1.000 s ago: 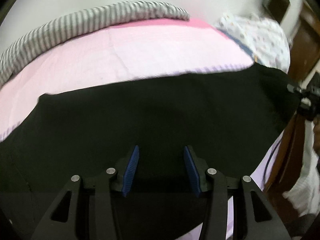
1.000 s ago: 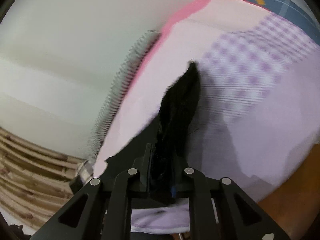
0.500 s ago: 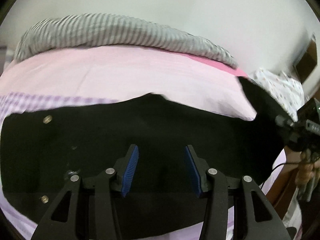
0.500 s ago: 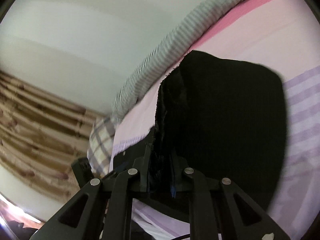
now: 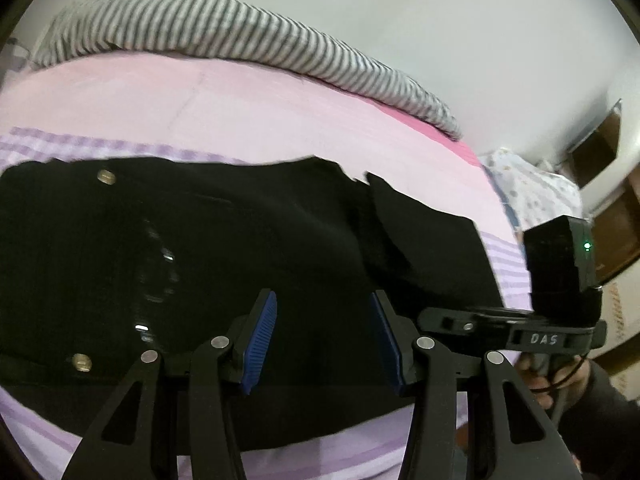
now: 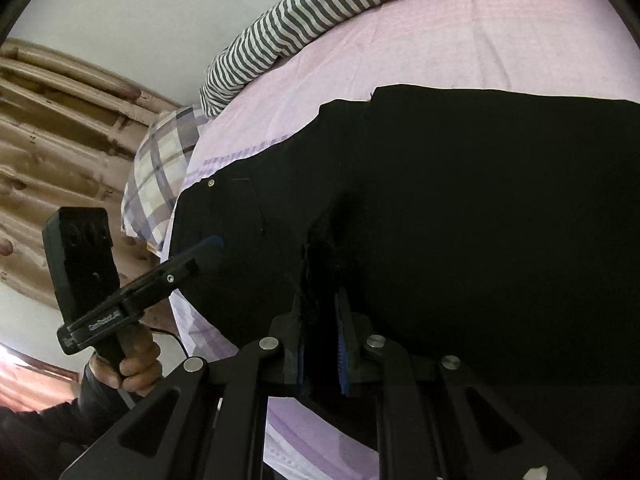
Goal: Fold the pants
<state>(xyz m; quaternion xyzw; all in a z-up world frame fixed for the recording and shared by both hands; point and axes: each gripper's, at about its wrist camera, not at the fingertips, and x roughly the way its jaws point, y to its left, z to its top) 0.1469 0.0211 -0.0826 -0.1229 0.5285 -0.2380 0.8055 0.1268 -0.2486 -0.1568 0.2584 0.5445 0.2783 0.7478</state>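
Black pants [image 5: 200, 260] lie across the pink bed sheet [image 5: 240, 120], with rivets showing at the waist end. One part of them is doubled over the rest [image 6: 480, 200]. My right gripper [image 6: 322, 300] is shut on a bunched edge of the black fabric, which stands up between its blue pads. In the left wrist view the right gripper [image 5: 430, 315] reaches in from the right at the folded layer's edge. My left gripper [image 5: 323, 300] hovers over the pants with its pads apart and nothing pinched. In the right wrist view the left gripper [image 6: 208, 250] has its tip at the waist end.
A grey-and-white striped blanket [image 5: 240, 32] runs along the bed's far side by the wall. A plaid pillow [image 6: 160, 176] lies at one end and a dotted white cloth [image 5: 532, 188] at the other. A hand [image 6: 132, 356] grips the left tool. Brown curtains [image 6: 60, 120] hang beyond.
The right gripper has carried its end of the pants across the bed and over the rest, doubling them. The left gripper slid sideways to the waist end and stayed open.
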